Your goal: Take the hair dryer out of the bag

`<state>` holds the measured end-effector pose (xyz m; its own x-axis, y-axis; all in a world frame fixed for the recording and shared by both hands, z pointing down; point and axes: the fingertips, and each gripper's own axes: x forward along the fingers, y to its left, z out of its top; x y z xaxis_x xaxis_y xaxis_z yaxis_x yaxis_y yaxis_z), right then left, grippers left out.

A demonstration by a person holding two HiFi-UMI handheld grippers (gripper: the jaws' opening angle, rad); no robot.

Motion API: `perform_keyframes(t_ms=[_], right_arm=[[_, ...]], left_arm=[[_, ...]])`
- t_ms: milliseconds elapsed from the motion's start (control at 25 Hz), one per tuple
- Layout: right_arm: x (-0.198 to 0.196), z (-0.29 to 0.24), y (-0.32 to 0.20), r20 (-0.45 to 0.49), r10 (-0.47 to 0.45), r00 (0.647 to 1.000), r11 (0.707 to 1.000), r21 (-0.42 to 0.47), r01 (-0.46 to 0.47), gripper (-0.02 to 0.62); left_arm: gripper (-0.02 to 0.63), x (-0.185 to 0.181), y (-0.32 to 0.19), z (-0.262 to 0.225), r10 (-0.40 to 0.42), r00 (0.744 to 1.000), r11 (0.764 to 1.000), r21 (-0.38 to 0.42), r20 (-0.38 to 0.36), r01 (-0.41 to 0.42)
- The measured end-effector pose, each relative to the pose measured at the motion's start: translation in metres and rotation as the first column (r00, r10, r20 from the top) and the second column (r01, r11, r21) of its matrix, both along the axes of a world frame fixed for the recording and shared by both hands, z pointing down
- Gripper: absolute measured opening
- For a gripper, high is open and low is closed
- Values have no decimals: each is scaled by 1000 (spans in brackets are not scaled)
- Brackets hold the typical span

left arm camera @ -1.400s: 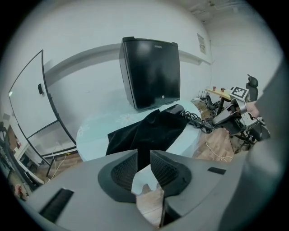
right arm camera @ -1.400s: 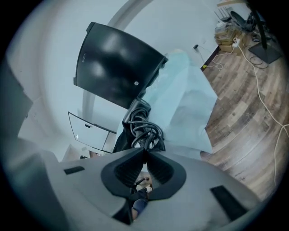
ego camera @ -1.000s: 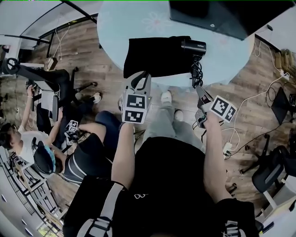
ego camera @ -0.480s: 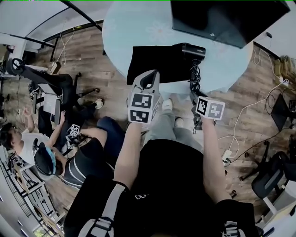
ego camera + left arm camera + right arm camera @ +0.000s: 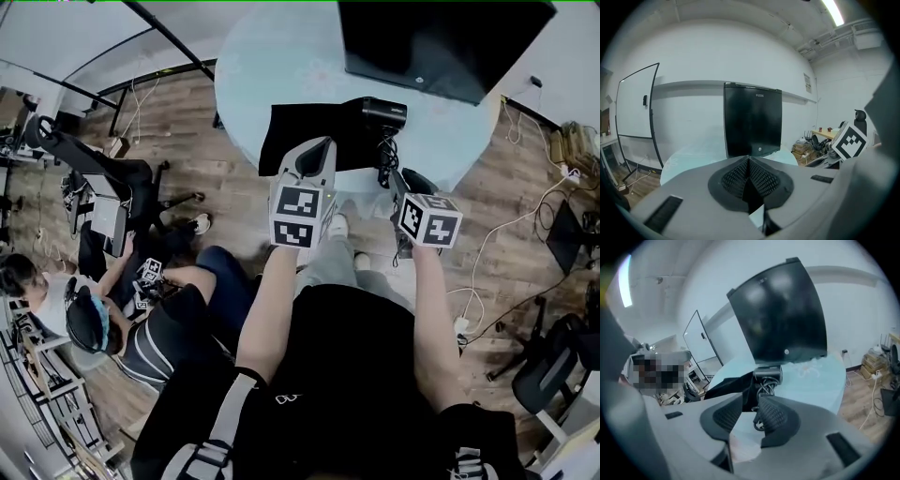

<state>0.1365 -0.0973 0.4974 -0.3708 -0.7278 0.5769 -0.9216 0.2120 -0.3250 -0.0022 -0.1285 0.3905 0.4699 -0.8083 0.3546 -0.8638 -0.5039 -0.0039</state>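
Note:
The black hair dryer [image 5: 385, 111] lies on the round pale-blue table [image 5: 272, 66], against the right end of the flat black bag [image 5: 314, 136]. Its coiled cord [image 5: 385, 157] hangs at the table's near edge. My left gripper [image 5: 314, 155] hovers over the bag's near edge, shut with nothing in it [image 5: 748, 176]. My right gripper [image 5: 398, 180] sits just short of the cord. It is open [image 5: 745, 416]; its jaws have just been closing a little from wider, with nothing between them. Beyond them lie the dryer [image 5: 768, 373] and the bag [image 5: 726, 387].
A large black screen [image 5: 441, 42] stands on the far side of the table. People sit low at the left [image 5: 94, 309] beside office chairs [image 5: 103, 183]. Cables and a power strip [image 5: 520, 230] trail over the wooden floor at the right.
Both grippers have risen towards the table's near edge. The right one has rolled so its marker cube faces up, and it has opened. The left one has shut. Dryer and bag lie as before.

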Motion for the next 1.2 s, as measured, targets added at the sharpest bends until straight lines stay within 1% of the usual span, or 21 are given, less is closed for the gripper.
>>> perform_keyframes(t_ms=[40, 80, 200, 280, 360, 440, 600, 720, 760, 920, 960, 1040, 1200], right_arm=[[-2, -11, -1, 1, -6, 1000, 999, 36, 6, 116], [-3, -23, -3, 2, -10, 1000, 997, 72, 10, 102], [-4, -58, -9, 8, -12, 1000, 984, 178, 10, 79], [0, -82, -13, 7, 2, 1000, 968, 250, -4, 50], [3, -104, -16, 4, 27, 1000, 947, 320, -27, 2], [5, -122, -17, 9, 41, 999, 928, 370, -41, 2], [10, -157, -18, 40, 44, 998, 892, 449, -58, 2], [11, -182, -20, 52, 44, 998, 862, 503, -64, 2], [10, -190, -20, 47, 38, 998, 854, 517, -57, 1], [0, -216, -12, 14, -10, 1000, 813, 582, 0, 0], [-2, -221, -11, 2, -17, 1000, 806, 591, 12, 0], [-4, -228, -10, -18, -17, 1000, 802, 597, 24, 0], [-2, -241, -7, -6, -20, 1000, 787, 616, 20, -2]], left_arm=[[5, 3, 2, -5, 2, 1000, 1000, 8, -5, -2], [5, 6, 4, -10, 5, 1000, 1000, 19, -11, -5], [5, 16, 6, -25, 18, 999, 998, 53, -30, -16], [5, 23, 7, -36, 26, 999, 997, 78, -40, -23], [5, 26, 7, -46, 30, 998, 995, 98, -50, -25], [5, 28, 8, -52, 28, 998, 994, 109, -63, -21], [5, 34, 10, -72, 21, 995, 991, 137, -101, -7], [5, 40, 12, -88, 25, 997, 982, 190, -74, -11], [5, 42, 13, -93, 29, 997, 979, 205, -72, -14], [5, 51, 22, -114, 49, 992, 969, 245, -113, -20], [5, 51, 23, -119, 52, 992, 967, 255, -116, -21], [5, 50, 25, -125, 51, 991, 963, 269, -122, -17], [5, 43, 24, -129, 28, 990, 962, 273, -140, 12]])
